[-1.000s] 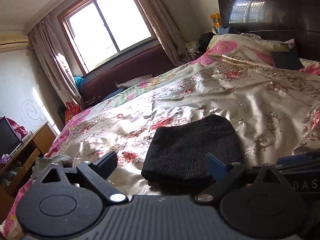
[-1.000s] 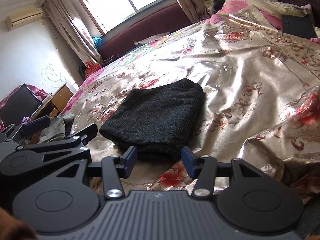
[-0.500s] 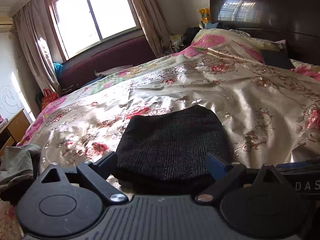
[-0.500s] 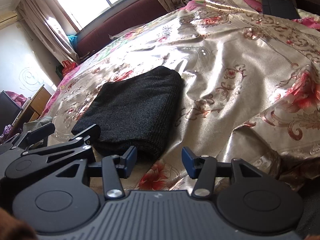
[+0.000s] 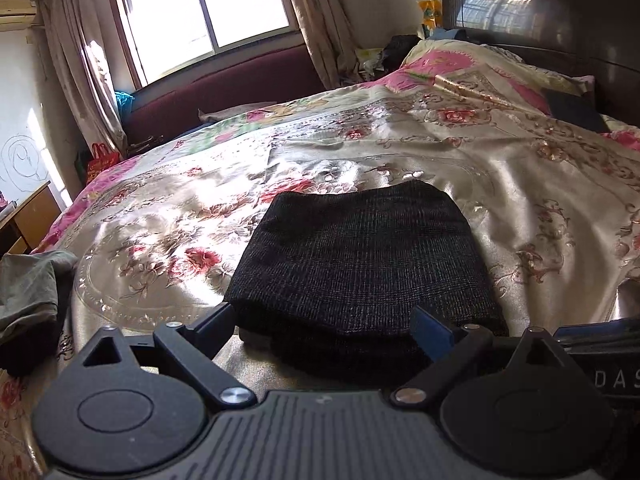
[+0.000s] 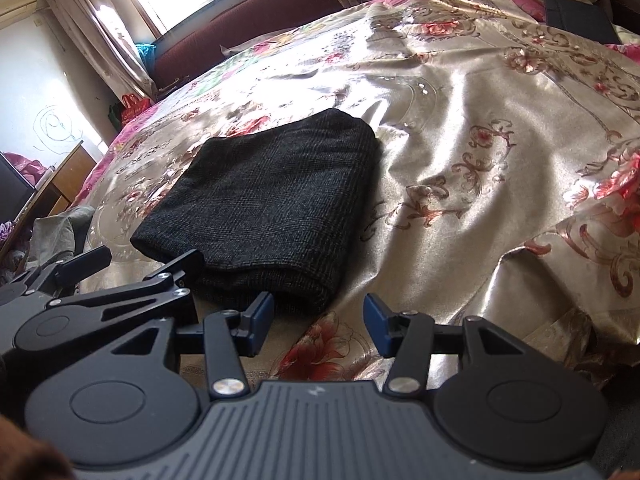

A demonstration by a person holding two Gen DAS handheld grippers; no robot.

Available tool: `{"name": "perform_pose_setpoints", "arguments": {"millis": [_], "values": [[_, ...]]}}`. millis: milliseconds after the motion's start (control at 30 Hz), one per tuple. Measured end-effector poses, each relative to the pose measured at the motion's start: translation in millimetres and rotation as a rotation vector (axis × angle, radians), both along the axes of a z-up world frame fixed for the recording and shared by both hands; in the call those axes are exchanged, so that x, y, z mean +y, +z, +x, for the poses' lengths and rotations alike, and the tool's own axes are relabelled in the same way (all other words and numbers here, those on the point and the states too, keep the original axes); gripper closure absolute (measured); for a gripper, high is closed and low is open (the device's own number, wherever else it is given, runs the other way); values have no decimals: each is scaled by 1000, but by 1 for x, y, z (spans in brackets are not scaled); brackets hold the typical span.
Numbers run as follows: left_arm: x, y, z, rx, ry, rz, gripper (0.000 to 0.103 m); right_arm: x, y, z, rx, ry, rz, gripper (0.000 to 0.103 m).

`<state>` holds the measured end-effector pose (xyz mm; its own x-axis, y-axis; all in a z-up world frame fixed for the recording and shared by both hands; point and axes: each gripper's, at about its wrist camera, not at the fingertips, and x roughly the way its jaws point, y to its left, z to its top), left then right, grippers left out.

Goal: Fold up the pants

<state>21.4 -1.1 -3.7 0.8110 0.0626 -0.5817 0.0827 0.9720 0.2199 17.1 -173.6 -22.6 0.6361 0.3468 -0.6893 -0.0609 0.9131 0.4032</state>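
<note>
Dark grey checked pants (image 5: 360, 256) lie folded into a compact stack on the floral satin bedspread (image 5: 500, 168); they also show in the right wrist view (image 6: 264, 196). My left gripper (image 5: 324, 322) is open, its fingers at either side of the stack's near edge. It also shows in the right wrist view (image 6: 132, 262) at the stack's near left corner. My right gripper (image 6: 320, 324) is open and empty, just off the stack's near right corner, above the bedspread (image 6: 480, 160).
A grey-green garment (image 5: 28, 292) is heaped at the bed's left edge. A dark flat case (image 5: 572, 110) lies by the pillows near the dark headboard (image 5: 540, 20). A wooden desk (image 5: 28, 216) stands left of the bed, and a maroon sofa (image 5: 224, 88) under the window.
Both grippers have moved in toward the folded pants. The left gripper's fingers now flank the stack's near edge. Both stay open.
</note>
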Motion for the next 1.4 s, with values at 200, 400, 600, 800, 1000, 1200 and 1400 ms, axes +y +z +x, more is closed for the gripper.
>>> {"name": "perform_pose_setpoints", "arguments": {"millis": [200,400,600,800,1000,1200,1400], "values": [[1,4,-5,13,21,15,0,2,3,-4,-14,23,-3,51],[-4,15,-19,-21,32,67,0,2,10,-15,-35,44,3,51],[-13,20,-16,-23,15,109,0,-8,7,-14,-33,27,51,51],[-30,19,-11,-47,-8,152,0,-21,1,-11,-23,-12,80,51],[-34,13,-2,-44,-31,148,0,-26,-6,-5,-4,-47,94,51],[-31,6,3,-37,-32,126,0,-23,-6,-5,0,-49,77,52],[-16,3,4,-25,-14,78,0,-11,-1,-2,-4,-28,42,53]]}}
